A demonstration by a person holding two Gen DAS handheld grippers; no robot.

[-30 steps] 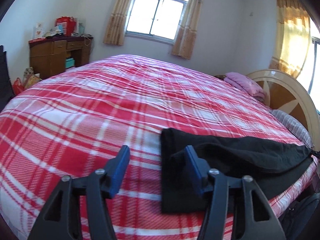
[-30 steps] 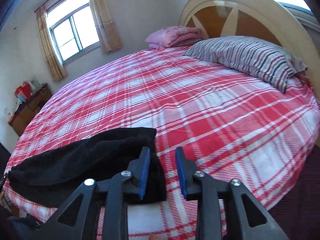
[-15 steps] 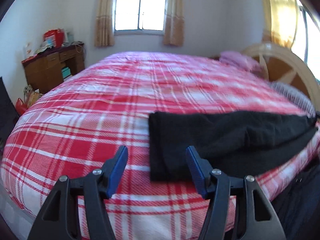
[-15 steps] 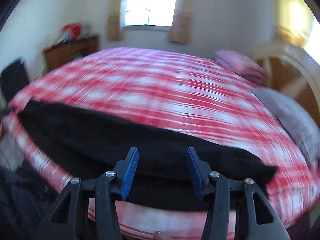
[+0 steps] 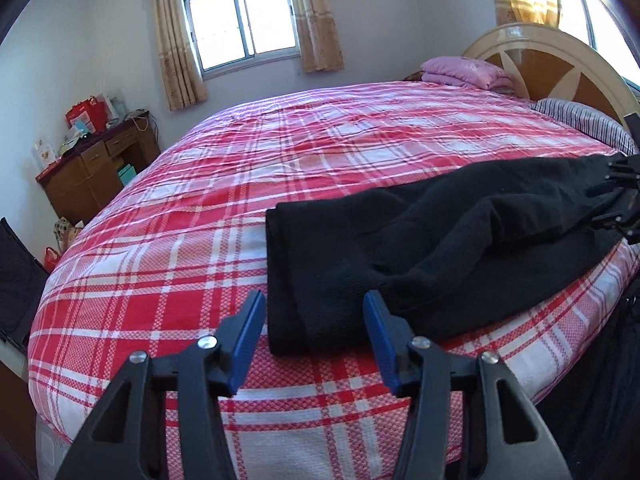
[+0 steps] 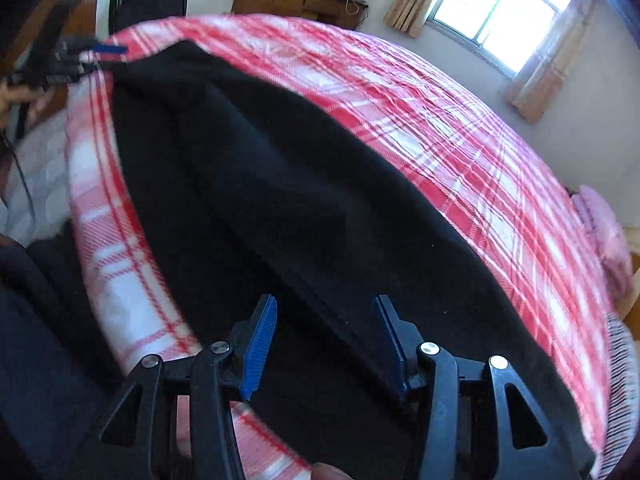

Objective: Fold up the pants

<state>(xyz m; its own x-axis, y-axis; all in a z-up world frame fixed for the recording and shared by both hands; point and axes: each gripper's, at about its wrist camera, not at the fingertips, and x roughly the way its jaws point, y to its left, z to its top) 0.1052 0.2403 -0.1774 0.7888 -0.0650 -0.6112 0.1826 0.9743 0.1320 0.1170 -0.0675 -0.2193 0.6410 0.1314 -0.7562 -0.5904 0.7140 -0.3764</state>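
Both tools, left tool [image 5: 314, 336] and right tool [image 6: 324, 340], gape empty over opposite ends of black pants [image 5: 420, 248] on bed [image 5: 160, 272]; likely next: grip both ends, fold.

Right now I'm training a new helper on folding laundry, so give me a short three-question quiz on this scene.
1. True or false: the left tool is shut on the pants.
2. Which end of the pants lies before the left tool? A) a squared, doubled-over end B) a knotted end C) an end rolled into a ball
3. Fill in: the pants lie along the near edge of a bed covered in red and white ____ cloth.

Key: 1 false, both the left and the right tool stand open, holding nothing. 2 A. 3 plaid.
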